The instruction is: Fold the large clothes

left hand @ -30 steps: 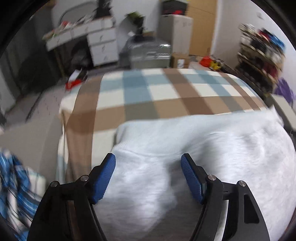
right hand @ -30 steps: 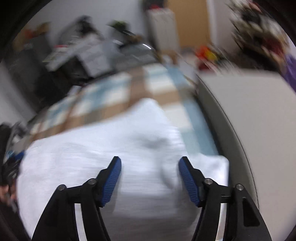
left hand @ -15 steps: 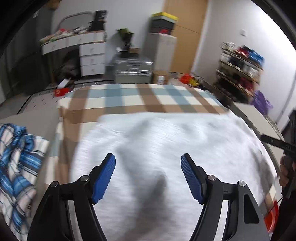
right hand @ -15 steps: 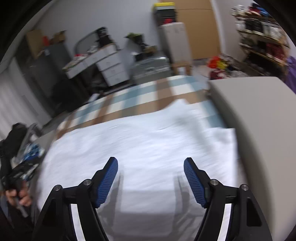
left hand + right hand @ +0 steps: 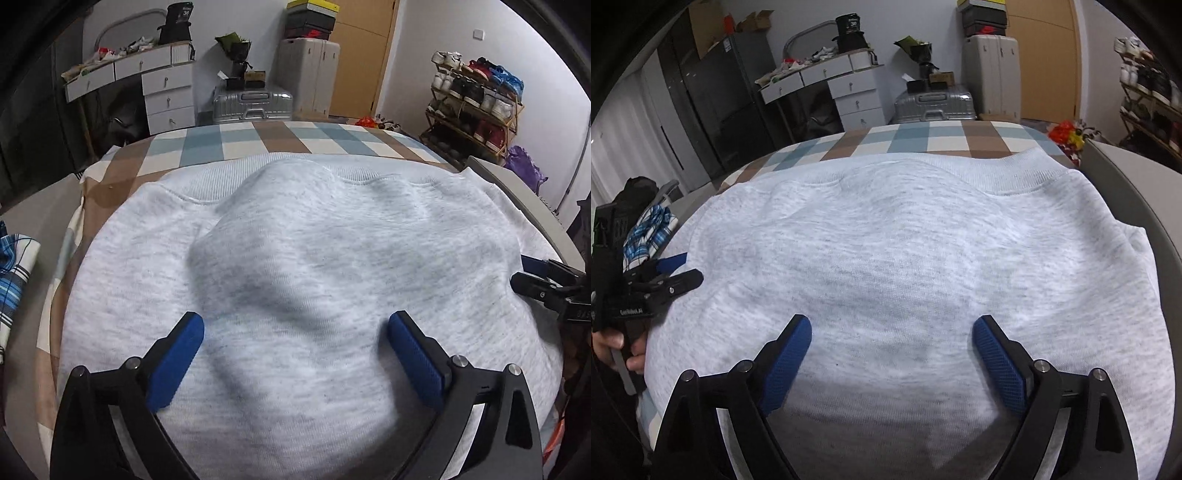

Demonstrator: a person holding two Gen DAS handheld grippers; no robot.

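Observation:
A large light grey sweatshirt point(image 5: 314, 258) lies spread on a checked blanket point(image 5: 258, 142), its ribbed hem at the far side. It also fills the right wrist view point(image 5: 905, 258). My left gripper point(image 5: 295, 343) is open and empty, just above the near part of the cloth. My right gripper point(image 5: 892, 347) is open and empty over the near part too. The right gripper shows at the right edge of the left wrist view point(image 5: 546, 284). The left gripper shows at the left edge of the right wrist view point(image 5: 661, 280).
A blue plaid garment point(image 5: 14, 266) lies to the left. A grey padded edge point(image 5: 1145, 192) borders the right side. Beyond the bed stand a silver suitcase point(image 5: 253, 105), white drawers point(image 5: 168, 98) and a shoe rack point(image 5: 476, 96).
Both grippers pulled back and rose, so more of the sweatshirt is in view. The cloth has settled flat with its hem laid out. Both stay open.

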